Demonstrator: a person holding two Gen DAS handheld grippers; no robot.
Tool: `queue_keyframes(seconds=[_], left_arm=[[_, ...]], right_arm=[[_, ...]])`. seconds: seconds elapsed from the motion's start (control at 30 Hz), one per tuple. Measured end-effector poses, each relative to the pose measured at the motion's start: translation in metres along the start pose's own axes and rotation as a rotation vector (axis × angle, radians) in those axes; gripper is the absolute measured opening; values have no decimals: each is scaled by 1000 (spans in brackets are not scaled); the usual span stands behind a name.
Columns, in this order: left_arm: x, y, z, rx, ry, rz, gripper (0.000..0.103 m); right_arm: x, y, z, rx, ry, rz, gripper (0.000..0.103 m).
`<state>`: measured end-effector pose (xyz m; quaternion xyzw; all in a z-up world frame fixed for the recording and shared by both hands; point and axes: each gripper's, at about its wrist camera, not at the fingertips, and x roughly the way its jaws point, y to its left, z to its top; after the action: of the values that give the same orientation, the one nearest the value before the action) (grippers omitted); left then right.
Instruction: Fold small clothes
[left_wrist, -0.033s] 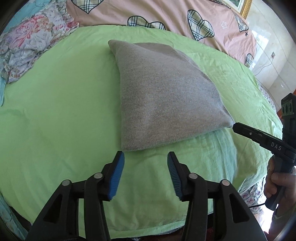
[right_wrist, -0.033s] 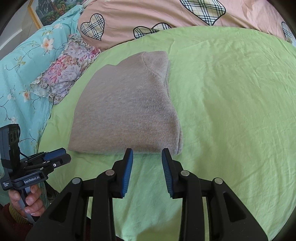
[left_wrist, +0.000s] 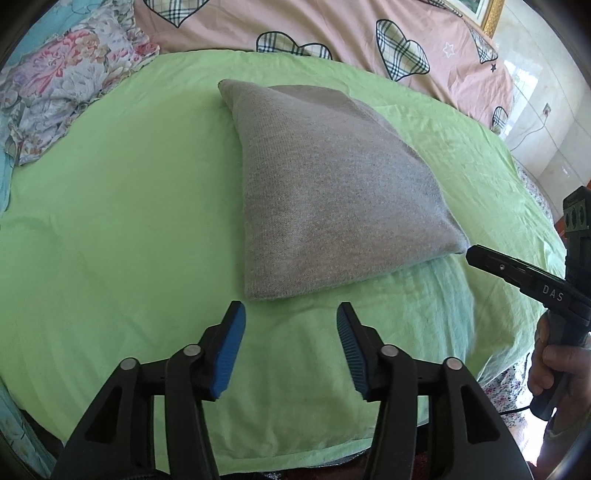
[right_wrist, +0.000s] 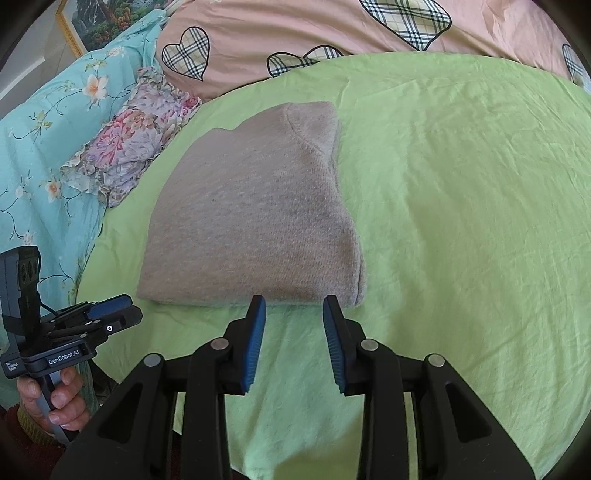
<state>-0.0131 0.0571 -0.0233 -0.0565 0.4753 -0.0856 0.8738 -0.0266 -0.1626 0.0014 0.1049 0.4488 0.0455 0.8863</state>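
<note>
A grey knit garment (left_wrist: 332, 192) lies folded into a compact block on the green sheet (left_wrist: 110, 229); it also shows in the right wrist view (right_wrist: 251, 229), neckline at the far end. My left gripper (left_wrist: 291, 314) is open and empty, just short of the garment's near left corner. My right gripper (right_wrist: 294, 308) is open and empty, its tips at the garment's near edge, close to the right corner. The right gripper also shows in the left wrist view (left_wrist: 480, 256) at the garment's right corner. The left gripper shows in the right wrist view (right_wrist: 118, 310).
A pink quilt with plaid hearts (left_wrist: 332, 33) lies behind the green sheet (right_wrist: 461, 221). A floral cushion (right_wrist: 133, 147) and turquoise floral bedding (right_wrist: 44, 140) lie to the left. The bed's front edge (left_wrist: 295, 458) is near me. A tiled wall (left_wrist: 546, 122) stands at the right.
</note>
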Motion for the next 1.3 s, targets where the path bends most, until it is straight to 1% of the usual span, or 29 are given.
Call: queue_keyframes(seconds=[0.03, 0.07, 0.1, 0.13, 0.3, 0.43, 0.63, 0.87, 1.13, 1.3], left_arm=[[-2, 0, -1, 2, -3, 9, 57], [-5, -1, -2, 3, -6, 20, 60], [-7, -2, -2, 4, -8, 29, 64], [-8, -2, -3, 6, -9, 36, 66], [-13, -2, -9, 29, -10, 87, 78], [-13, 1, -15, 38, 6, 107, 80], [-18, 5, -23, 50, 11, 164, 80], [-18, 8, -21, 53, 19, 213, 81], [-21, 6, -7, 64, -10, 276, 84], [-21, 5, 7, 60, -31, 279, 85]], right_arm=[[0, 1, -1, -2, 3, 2, 34], [0, 4, -3, -6, 9, 4, 36], [0, 6, -4, -11, 13, 5, 41], [0, 8, -5, -18, 17, 8, 46], [-1, 23, -18, -58, 40, 19, 53], [-2, 26, -27, -58, 54, 22, 66], [-5, 26, -36, -56, 68, 4, 73], [-8, 28, -38, -72, 59, -11, 78], [-10, 33, -26, -102, 30, -26, 84], [-7, 35, -18, -111, 25, -28, 85]])
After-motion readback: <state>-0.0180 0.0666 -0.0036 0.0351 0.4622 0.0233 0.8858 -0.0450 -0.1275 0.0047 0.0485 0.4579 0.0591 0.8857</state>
